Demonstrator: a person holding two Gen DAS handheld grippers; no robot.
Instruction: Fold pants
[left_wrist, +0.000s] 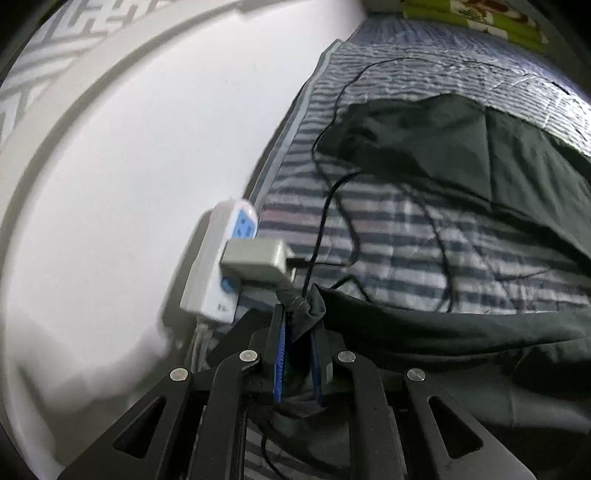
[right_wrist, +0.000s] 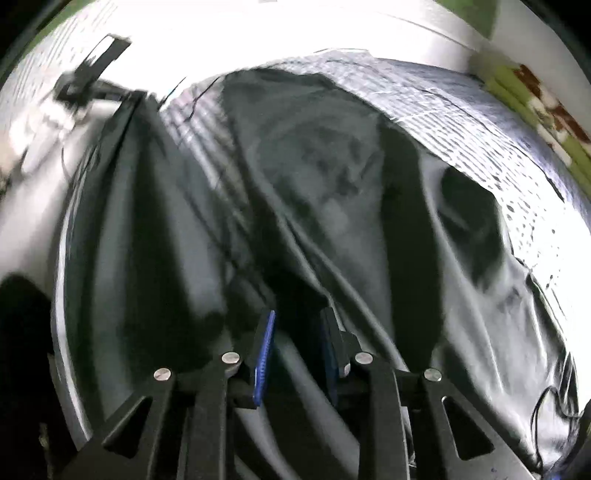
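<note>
- Dark pants (left_wrist: 461, 155) spread out on a bed with a striped blanket (left_wrist: 388, 229).
- Left gripper (left_wrist: 298, 317) low at the bed's edge, close to a white wall (left_wrist: 129, 184).
- Left fingers (left_wrist: 276, 325) pulled in narrow, pinching a bunched corner of the pants, with cloth sticking up past the tips.
- From that pinched corner, a long fold of the pants running off to the right across the blanket.
- White power strip (left_wrist: 218, 266) with blue sockets hanging on the wall, just beside the left gripper.
- Grey plug block (left_wrist: 255, 258) stuck into the strip, with a thin black cable (left_wrist: 332, 206) looping over the blanket and touching the pants.
- Green patterned cloth (left_wrist: 480, 18) far off at the top of the bed.
- Right gripper (right_wrist: 299, 325) right over the pants, with dark wrinkled cloth filling most of the view.
- Right fingers (right_wrist: 264, 354) a little apart, with a ridge of cloth lying between them; too dark and blurry to tell if gripping it or not.
- Other gripper in the top left of the right view, blurry, at the far corner of the pants.
</note>
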